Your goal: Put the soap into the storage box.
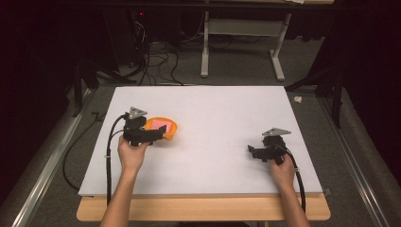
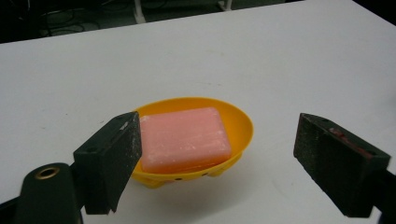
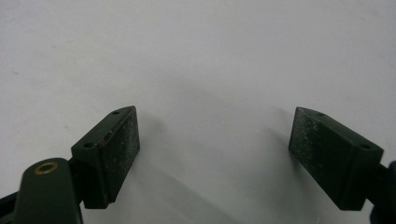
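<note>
A pink bar of soap [image 2: 184,137] lies in a yellow oval soap dish [image 2: 240,123] on the white table. In the high view the dish [image 1: 171,126] sits at the left, with the soap [image 1: 157,124] inside it. My left gripper [image 1: 158,136] hovers just in front of the dish, held by a hand. Its jaws stand wide open in the left gripper view [image 2: 217,163], and the soap lies ahead of the gap, toward the left jaw. My right gripper [image 1: 253,152] rests low over bare table at the right, open [image 3: 215,154], nothing between its jaws.
The white tabletop [image 1: 217,109] lies on a wooden board [image 1: 203,213]. Cables [image 1: 156,61] and a white metal stand [image 1: 241,33] occupy the dark floor behind the table. Black cables [image 1: 109,156] trail from each gripper toward the near edge.
</note>
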The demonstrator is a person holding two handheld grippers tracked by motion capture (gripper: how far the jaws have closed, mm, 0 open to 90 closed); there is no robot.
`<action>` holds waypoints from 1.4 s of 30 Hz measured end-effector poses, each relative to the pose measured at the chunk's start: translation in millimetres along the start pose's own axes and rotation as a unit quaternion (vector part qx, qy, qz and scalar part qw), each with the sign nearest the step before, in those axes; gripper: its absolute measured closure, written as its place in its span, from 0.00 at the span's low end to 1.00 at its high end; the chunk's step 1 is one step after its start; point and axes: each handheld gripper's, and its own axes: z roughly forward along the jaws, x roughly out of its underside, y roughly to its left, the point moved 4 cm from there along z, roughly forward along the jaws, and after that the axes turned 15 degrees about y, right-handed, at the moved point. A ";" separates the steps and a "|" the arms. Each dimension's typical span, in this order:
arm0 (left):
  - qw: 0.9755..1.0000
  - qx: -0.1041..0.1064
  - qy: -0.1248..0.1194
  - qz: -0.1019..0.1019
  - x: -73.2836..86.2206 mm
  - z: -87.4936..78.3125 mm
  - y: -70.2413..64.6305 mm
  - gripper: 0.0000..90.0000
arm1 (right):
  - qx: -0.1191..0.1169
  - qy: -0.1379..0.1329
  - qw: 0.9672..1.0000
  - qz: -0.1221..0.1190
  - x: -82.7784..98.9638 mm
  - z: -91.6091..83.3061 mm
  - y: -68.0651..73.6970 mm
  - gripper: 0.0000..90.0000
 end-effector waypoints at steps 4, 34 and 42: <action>1.000 -0.004 0.000 0.012 5.3 -3.6 -2.6 0.18 | 0.000 0.000 1.000 -0.001 0.0 0.0 -0.1 0.19; 0.999 0.047 -0.017 0.022 34.5 -13.2 -19.6 0.18 | 0.000 0.000 1.000 0.000 0.0 0.0 -0.1 0.19; 0.998 0.053 -0.010 0.031 40.1 -8.4 -27.4 0.20 | -0.001 0.001 1.000 0.000 0.0 0.0 -0.3 0.19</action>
